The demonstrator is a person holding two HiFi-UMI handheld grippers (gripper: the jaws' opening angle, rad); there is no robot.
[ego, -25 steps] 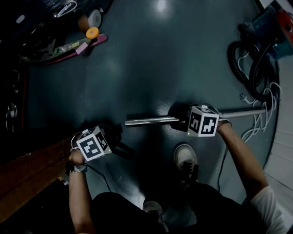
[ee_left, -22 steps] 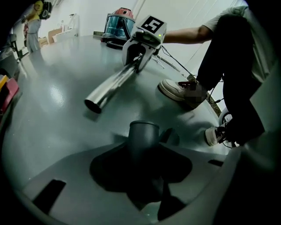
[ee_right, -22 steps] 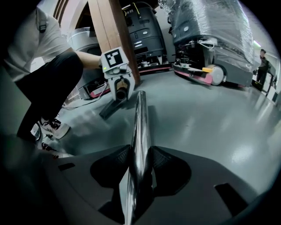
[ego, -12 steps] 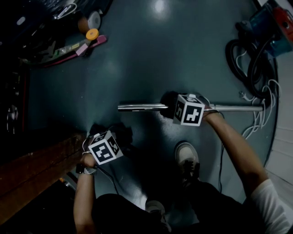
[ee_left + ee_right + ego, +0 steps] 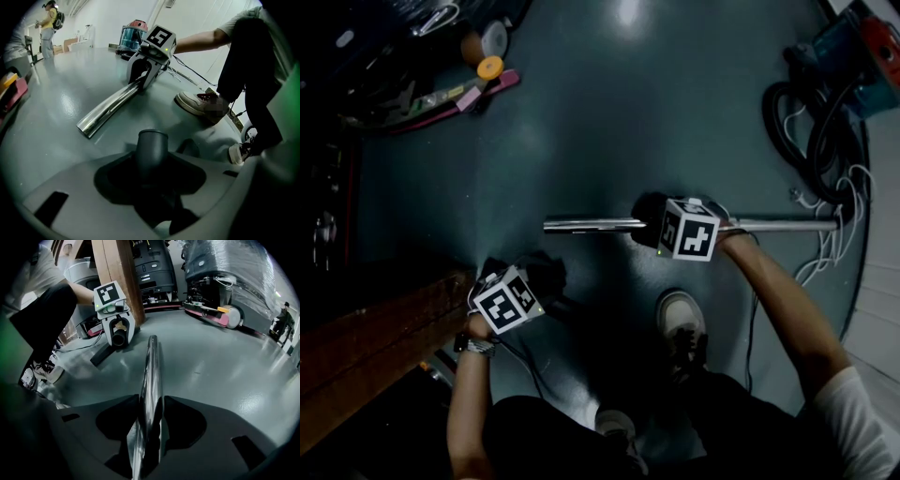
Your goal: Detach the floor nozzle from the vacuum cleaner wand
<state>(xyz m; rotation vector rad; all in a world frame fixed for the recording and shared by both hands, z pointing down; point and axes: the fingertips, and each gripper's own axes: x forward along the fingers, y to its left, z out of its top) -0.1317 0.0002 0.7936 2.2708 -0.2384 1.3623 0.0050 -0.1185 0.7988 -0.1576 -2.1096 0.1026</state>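
Over the last second the wand moved away from the floor nozzle. Its open chrome end is now free, with bare floor between the two, so I judge the nozzle detached.

Right gripper is pinching the wand. Left gripper is clamped on the nozzle's neck, beside the wooden beam.

From the head view the nozzle foot is lost in shadow under the left gripper. No catch is visible.

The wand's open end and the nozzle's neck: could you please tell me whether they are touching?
Apart. The left gripper view shows a stretch of bare floor between the open end of the wand and the nozzle neck.
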